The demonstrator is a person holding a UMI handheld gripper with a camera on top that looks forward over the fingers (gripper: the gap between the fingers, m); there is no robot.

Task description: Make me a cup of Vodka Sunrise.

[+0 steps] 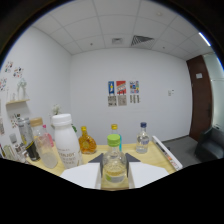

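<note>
White-walled office room, tiled ceiling with a vent, posters [121, 93] on the far wall, dark door [201, 95] at the side; light wooden table [150, 157] below.

Gripper [114, 165] fingers [96, 161] sit either side of a small clear bottle [114, 165] with a green cap; both look pressed against its sides, so clamped on it. Bottle upright, pale yellowish liquid in the lower part. Lower part of the gripper body is dark, details not readable.

Just beyond the fingers on the table: amber round bottle [87, 141] with a gold top, a thin bottle with a yellow cap [114, 128] straight behind the held one (body mostly hidden), and a clear bottle with a dark blue cap [143, 137] off to the other side, well apart from the amber one.

Beside the amber bottle stands a tall white bottle [66, 140] with a white cap and printed label, text too small to read. Next to that, a clear glass [47, 150], then a dark bottle [27, 142] and other containers packed close, hard to tell apart. White shelf [17, 107] against the side wall above them.
</note>
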